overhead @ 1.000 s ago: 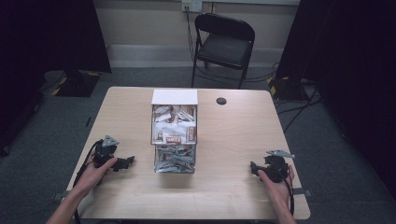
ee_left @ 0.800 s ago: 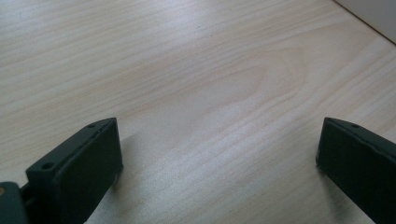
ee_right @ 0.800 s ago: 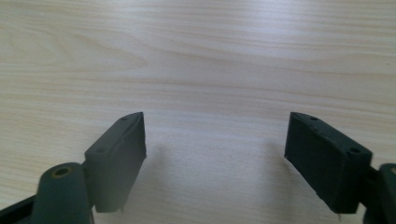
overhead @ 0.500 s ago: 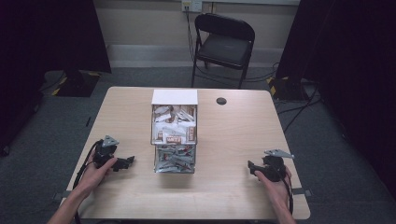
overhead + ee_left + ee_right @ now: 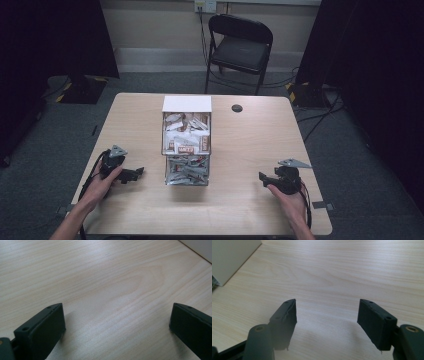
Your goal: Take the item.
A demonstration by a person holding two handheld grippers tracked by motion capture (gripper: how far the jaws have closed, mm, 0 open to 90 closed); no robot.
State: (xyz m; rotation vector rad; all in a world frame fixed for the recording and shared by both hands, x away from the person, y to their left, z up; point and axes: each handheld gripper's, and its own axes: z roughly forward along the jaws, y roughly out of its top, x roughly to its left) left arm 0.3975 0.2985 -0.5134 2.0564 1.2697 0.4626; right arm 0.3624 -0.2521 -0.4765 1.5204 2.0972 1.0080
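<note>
While both grippers rest on the surface (image 5: 240, 150) beside the box (image 5: 186, 145), jaws spread and empty, the right gripper (image 5: 265, 177) has just been closing; next comes reaching the box.

Both grippers are black: the left gripper (image 5: 134, 174) and right gripper (image 5: 263, 176) each carry a grey three-cornered plate, black cable and blocky pads with screw holes.
</note>
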